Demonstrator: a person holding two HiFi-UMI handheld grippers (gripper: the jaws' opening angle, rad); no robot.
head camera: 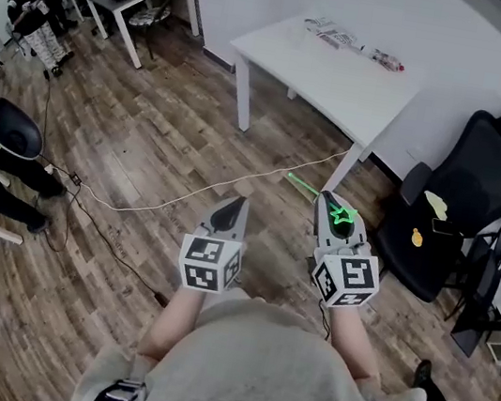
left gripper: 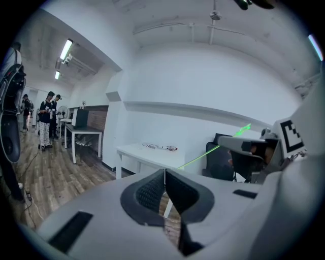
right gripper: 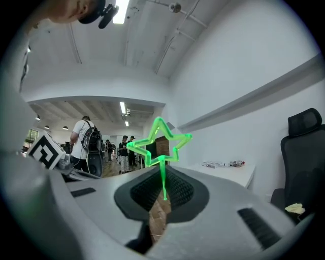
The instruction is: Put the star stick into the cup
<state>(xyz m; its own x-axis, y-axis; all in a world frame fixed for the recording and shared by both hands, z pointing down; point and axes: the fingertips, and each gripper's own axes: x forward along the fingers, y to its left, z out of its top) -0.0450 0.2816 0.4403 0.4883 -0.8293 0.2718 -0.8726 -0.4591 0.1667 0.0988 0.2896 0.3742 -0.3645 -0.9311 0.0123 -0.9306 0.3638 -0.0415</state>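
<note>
Right gripper view: R gripper (right gripper: 162, 179) jaws clamped on star stick (right gripper: 162, 159); L gripper (left gripper: 165, 176) jaws closed together, empty.

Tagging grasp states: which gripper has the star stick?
The right gripper: its jaws are shut on the stem of the green star stick, star past the tips. The left gripper has its jaws together with nothing between them.

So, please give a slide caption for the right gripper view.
The right claw clamps a thin green star-topped stick; a white table stands behind.
</note>
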